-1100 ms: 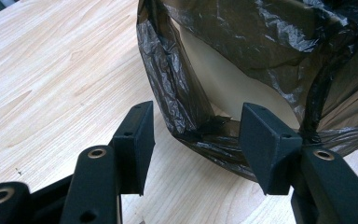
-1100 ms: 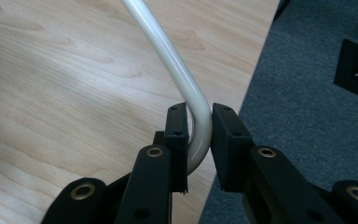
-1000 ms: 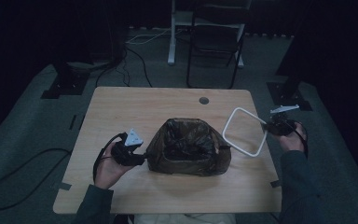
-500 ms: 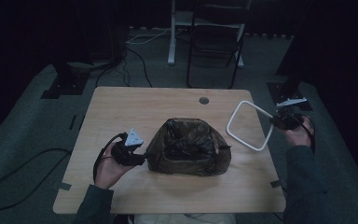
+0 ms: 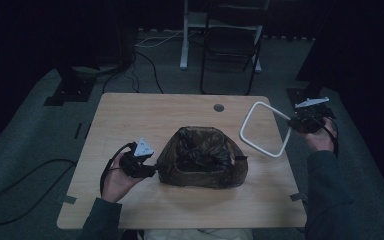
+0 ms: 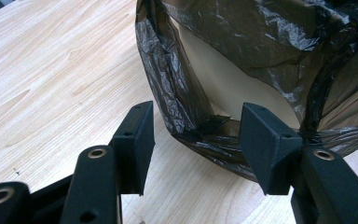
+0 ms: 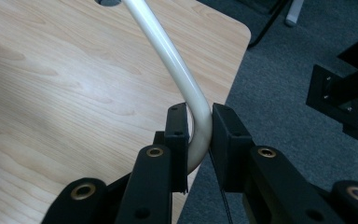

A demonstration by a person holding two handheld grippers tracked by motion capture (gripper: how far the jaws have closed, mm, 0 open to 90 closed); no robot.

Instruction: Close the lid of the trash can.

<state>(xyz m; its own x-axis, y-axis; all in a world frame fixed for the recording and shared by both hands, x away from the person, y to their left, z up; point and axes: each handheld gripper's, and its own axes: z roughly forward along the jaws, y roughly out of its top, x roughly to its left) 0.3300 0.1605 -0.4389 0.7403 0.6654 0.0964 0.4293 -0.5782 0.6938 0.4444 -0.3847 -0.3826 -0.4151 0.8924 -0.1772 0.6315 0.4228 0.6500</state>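
Note:
A small bin lined with a dark plastic bag (image 5: 200,167) stands mid-table. My left gripper (image 5: 152,170) rests at its left side, open. In the left gripper view the jaws (image 6: 198,140) stand wide apart on either side of the bag-covered corner (image 6: 186,93), and the pads do not press on it. At the table's right edge, my right gripper (image 5: 291,125) holds a white rounded-square frame (image 5: 257,145) above the tabletop. In the right gripper view the jaws (image 7: 199,126) are shut on the frame's curved corner (image 7: 168,51).
The wooden table (image 5: 130,115) has a cable hole (image 5: 218,107) near its far edge. A chair (image 5: 230,45) and a white post stand behind it. Black stand bases and a cable (image 5: 30,170) lie on the grey floor at both sides.
My right gripper has risen with the white frame, lifting it higher beside the table's right edge. The left gripper and the bin have not moved.

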